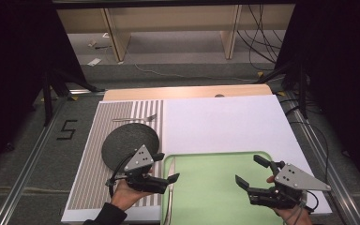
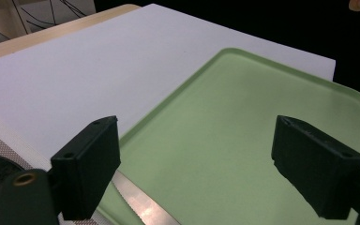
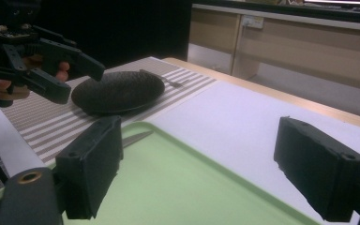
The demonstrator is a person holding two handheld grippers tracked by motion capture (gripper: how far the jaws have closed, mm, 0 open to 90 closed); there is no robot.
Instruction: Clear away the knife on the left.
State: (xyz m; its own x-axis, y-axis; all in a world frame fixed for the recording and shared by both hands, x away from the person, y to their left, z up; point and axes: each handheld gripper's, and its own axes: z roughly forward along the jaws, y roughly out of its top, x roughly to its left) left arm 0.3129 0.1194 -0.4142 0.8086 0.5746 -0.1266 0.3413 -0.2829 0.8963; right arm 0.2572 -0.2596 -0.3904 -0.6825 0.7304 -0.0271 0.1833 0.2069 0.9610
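Striped placemat (image 1: 93, 154) at left of table, under a dark round plate (image 1: 129, 140). Plate's near right edge is covered by the left gripper's grey plate in the high view. Fork (image 1: 136, 118) lies just beyond the plate's far rim; thin and pale against the stripes, tines hard to make out.

Left gripper (image 1: 166, 168) held by a hand at the near left, jaws spread wide, nothing between them. It hangs over the seam between placemat and green tray (image 1: 215, 187), above the knife (image 1: 170, 201). Knife lies along the tray's left rim; its handle end runs off the near edge of the high view. Left gripper view shows a stretch of serrated blade (image 2: 138, 204), the rest cut off behind the jaw and the frame edge.

Tray sits on a white sheet (image 1: 225, 126); tray's near edge is cut off. Its bare floor between the grippers is open room; far half of the white sheet likewise bare.

Right gripper (image 1: 252, 172) at near right, over the tray's right portion, jaws wide apart, holding nothing. Hand partly cut by the frame bottom. Table's right edge close beside it.
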